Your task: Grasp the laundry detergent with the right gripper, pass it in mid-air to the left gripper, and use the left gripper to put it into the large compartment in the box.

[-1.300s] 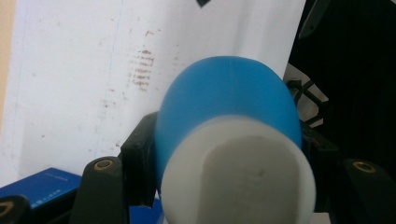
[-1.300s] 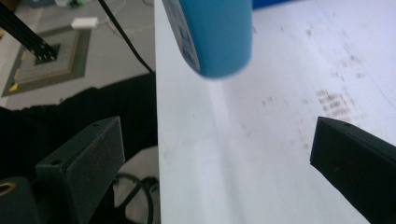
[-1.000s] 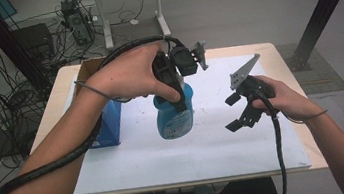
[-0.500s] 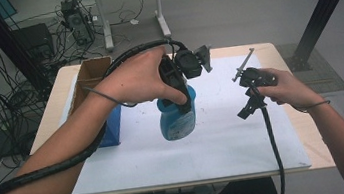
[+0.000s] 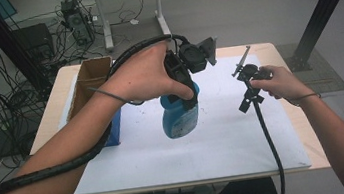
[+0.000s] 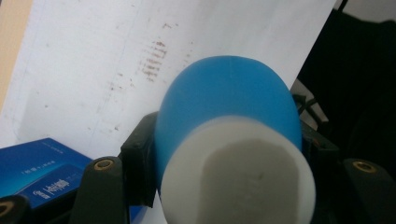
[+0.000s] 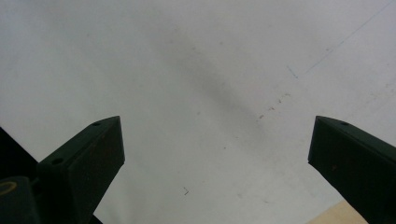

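Cardboard box [image 5: 90, 75] stands at the far left corner of my desk [image 5: 288, 112], its top open; what lies inside I cannot make out from the high view. Just beside it, nearer me, lies a blue carton [image 6: 39, 175] on the white sheet [image 5: 225, 135], shut, contents unknown.

Next comes my left tongs [image 5: 180, 101], clamped on the blue bottle [image 5: 180, 118], which hangs above the middle of the sheet and looks clear of it. In the left gripper view the black jaws press both flanks of the blue body [image 6: 229, 107], with its white end [image 6: 238, 179] nearest the camera. I judge it a stiff plastic bottle, smooth and rounded, so likely to slip or swivel if squeezed lightly. The flanks where I have it seem the sound place, since the body is broad there. Whether liquid is inside I cannot tell, so its weight is a guess: moderate at most.

Farthest right, my right tongs [image 5: 247, 98] point down at bare sheet, jaws spread wide with nothing between them.
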`<state>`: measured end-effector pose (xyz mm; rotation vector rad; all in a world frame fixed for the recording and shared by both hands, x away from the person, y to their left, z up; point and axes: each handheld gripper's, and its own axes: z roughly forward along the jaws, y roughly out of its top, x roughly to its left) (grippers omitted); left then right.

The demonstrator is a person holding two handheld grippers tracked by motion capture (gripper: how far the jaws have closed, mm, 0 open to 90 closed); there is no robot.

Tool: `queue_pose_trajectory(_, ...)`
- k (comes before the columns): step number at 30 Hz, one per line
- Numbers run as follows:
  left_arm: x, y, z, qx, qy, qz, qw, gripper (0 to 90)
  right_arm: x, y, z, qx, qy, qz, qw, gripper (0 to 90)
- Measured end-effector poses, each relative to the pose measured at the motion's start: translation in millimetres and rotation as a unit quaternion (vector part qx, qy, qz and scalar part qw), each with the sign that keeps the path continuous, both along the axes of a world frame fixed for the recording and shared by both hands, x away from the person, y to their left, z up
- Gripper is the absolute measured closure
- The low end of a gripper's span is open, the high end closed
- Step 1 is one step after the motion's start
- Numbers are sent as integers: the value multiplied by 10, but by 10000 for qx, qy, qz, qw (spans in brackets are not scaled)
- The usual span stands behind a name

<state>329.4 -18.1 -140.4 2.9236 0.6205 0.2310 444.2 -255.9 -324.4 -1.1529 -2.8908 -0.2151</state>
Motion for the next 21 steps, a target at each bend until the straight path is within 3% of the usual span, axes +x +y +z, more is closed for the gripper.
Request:
queue_pose_trajectory(10,49,-15,169,-144,5,500,9986,379,48,6,-46,27,-10,-81,10000,34)
queue_pose_trajectory(21,117,-18,418,-216,-36,847,9962,379,97,-7,-82,38,-54,-169,9998,36)
